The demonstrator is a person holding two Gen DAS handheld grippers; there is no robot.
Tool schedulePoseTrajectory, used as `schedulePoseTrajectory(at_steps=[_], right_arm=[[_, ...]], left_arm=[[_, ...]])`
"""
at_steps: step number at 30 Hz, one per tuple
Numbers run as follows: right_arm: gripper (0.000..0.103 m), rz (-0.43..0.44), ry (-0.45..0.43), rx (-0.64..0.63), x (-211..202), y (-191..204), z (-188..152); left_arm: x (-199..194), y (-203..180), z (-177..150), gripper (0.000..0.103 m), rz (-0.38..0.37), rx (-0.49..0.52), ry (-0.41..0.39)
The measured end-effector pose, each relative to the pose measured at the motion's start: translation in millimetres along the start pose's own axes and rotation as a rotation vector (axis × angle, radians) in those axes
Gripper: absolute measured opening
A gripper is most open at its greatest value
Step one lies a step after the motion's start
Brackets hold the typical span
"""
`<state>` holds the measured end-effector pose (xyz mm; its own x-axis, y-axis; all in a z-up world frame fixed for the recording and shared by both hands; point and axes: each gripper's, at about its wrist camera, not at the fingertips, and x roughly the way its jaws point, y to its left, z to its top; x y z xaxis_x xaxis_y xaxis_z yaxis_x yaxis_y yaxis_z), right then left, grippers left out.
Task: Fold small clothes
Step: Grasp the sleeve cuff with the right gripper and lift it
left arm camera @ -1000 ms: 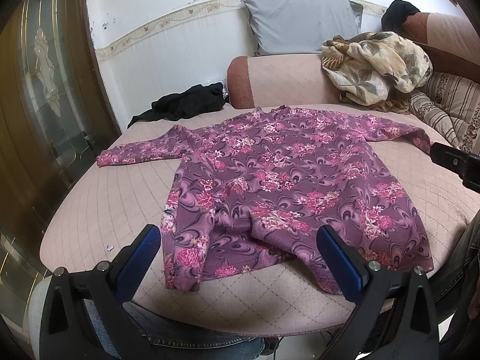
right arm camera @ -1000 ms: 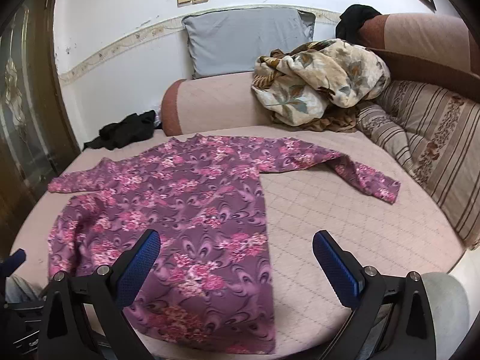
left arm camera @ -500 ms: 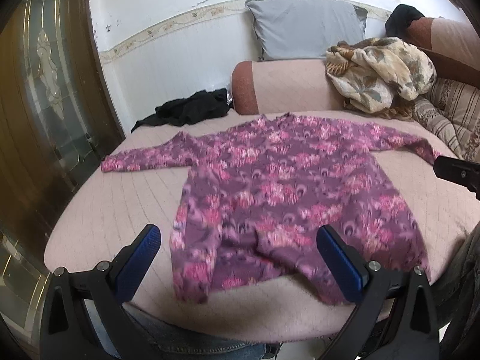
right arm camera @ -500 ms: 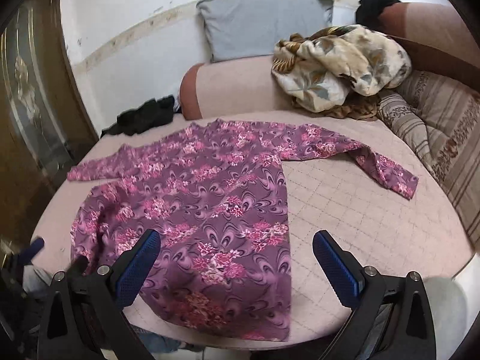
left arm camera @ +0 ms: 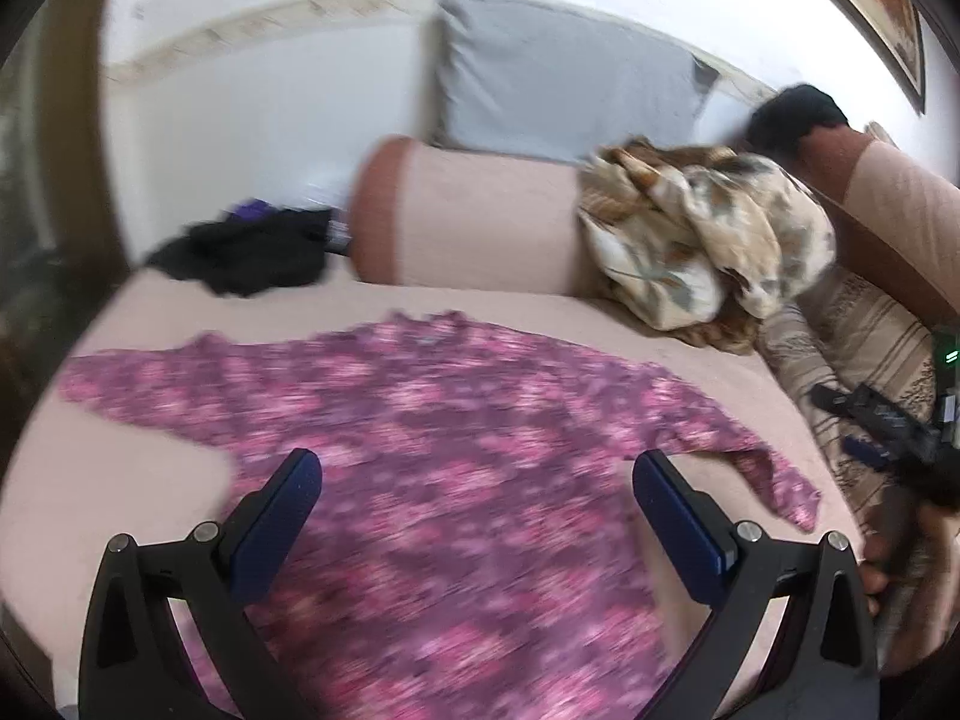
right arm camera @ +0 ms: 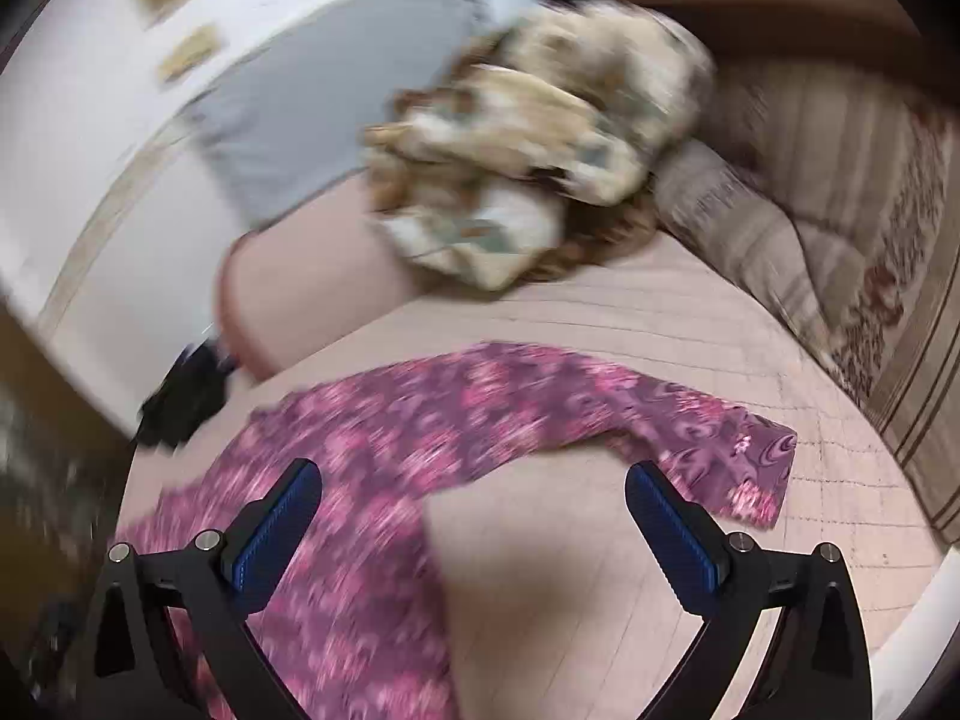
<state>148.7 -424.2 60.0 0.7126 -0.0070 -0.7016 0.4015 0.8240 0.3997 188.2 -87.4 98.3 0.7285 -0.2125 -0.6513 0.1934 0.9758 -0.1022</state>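
Left tool and right tool both hang with jaws spread wide, gripping nothing

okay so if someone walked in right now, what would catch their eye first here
Probably the purple-pink floral top, spread flat across the pink quilted bed with both sleeves out. Behind it, a crumpled beige floral blanket is heaped against the bolster, and both open grippers frame the foreground.
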Motion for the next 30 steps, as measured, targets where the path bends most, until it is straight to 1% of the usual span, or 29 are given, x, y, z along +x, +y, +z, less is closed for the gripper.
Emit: schedulePoseTrajectory(at_steps=[2,3,4,5,6,7,8,9,10,12,13,14,15,17,18,19,20,21,22,23,24,27,29,30], right_arm=[[0.100,-0.036,0.033,0.077,26.7,-29.4,10.6],[0.099,-0.062,0.055,0.147,41.4,-53.4,9.4],[0.099,-0.072,0.056,0.196,48.5,-72.2,3.7],[0.095,-0.088,0.061,0.229,52.9,-85.4,0.0],[0.092,-0.130,0.081,0.287,57.4,-104.9,-6.8],[0.082,-0.175,0.122,0.376,61.0,-128.2,-14.2],[0.079,-0.194,0.129,0.415,61.2,-139.4,-16.8],[0.079,-0.228,0.134,0.471,59.8,-151.7,-23.7],[0.079,-0.230,0.139,0.527,59.6,-161.9,-30.2],[0.079,-0.212,0.152,0.580,63.9,-169.4,-34.7],[0.079,-0.228,0.159,0.590,68.0,-171.0,-35.9],[0.082,-0.229,0.164,0.601,70.9,-172.6,-36.8],[0.089,-0.224,0.164,0.615,74.9,-175.7,-36.6],[0.096,-0.223,0.180,0.617,89.4,-181.0,-29.8],[0.096,-0.239,0.186,0.606,95.5,-181.6,-24.1],[0.095,-0.273,0.183,0.579,100.6,-180.7,-18.4],[0.090,-0.301,0.178,0.556,104.8,-179.0,-14.5],[0.071,-0.348,0.178,0.519,109.7,-176.1,-10.6],[0.056,-0.421,0.170,0.481,112.3,-173.0,-5.7],[0.024,-0.461,0.155,0.463,110.5,-172.6,-3.2],[0.011,-0.471,0.137,0.449,106.8,-172.3,-1.8],[0.010,-0.441,0.108,0.417,98.6,-168.3,-2.0],[0.010,-0.355,0.028,0.392,80.4,-155.2,1.4],[0.010,-0.331,-0.019,0.345,68.9,-141.5,5.7]], left_arm=[[32.5,-20.1,2.3,0.103,-0.060,0.005,0.058],[44.3,-26.9,0.0,0.103,-0.084,0.008,0.080],[60.5,-36.4,-4.0,0.103,-0.106,0.018,0.109],[76.4,-44.6,-8.2,0.103,-0.121,0.028,0.138],[88.5,-51.5,-10.2,0.103,-0.129,0.031,0.159],[101.7,-58.2,-13.9,0.103,-0.136,0.029,0.184],[114.8,-64.6,-18.3,0.103,-0.148,0.021,0.210],[127.0,-71.2,-21.7,0.103,-0.167,0.013,0.234],[136.5,-77.7,-24.9,0.103,-0.192,0.016,0.254],[149.8,-91.1,-31.3,0.102,-0.225,0.005,0.288],[152.6,-95.3,-33.4,0.102,-0.233,0.007,0.297],[154.1,-100.9,-36.1,0.102,-0.243,0.014,0.299],[155.7,-103.6,-37.3,0.102,-0.245,0.020,0.300],[156.0,-106.6,-38.6,0.102,-0.240,0.029,0.313],[155.0,-105.9,-38.1,0.102,-0.241,0.030,0.318],[151.9,-103.2,-37.3,0.102,-0.242,0.030,0.318],[147.6,-100.0,-35.6,0.102,-0.238,0.031,0.313],[143.0,-95.7,-34.0,0.102,-0.233,0.035,0.305],[136.6,-89.6,-32.1,0.102,-0.229,0.037,0.296],[129.8,-82.5,-30.2,0.102,-0.224,0.035,0.284],[123.3,-74.6,-28.5,0.102,-0.219,0.032,0.273],[104.4,-46.8,-25.0,0.102,-0.212,0.016,0.249],[93.1,-26.5,-26.8,0.102,-0.207,0.000,0.234],[87.3,-14.2,-29.4,0.102,-0.202,-0.008,0.229]])
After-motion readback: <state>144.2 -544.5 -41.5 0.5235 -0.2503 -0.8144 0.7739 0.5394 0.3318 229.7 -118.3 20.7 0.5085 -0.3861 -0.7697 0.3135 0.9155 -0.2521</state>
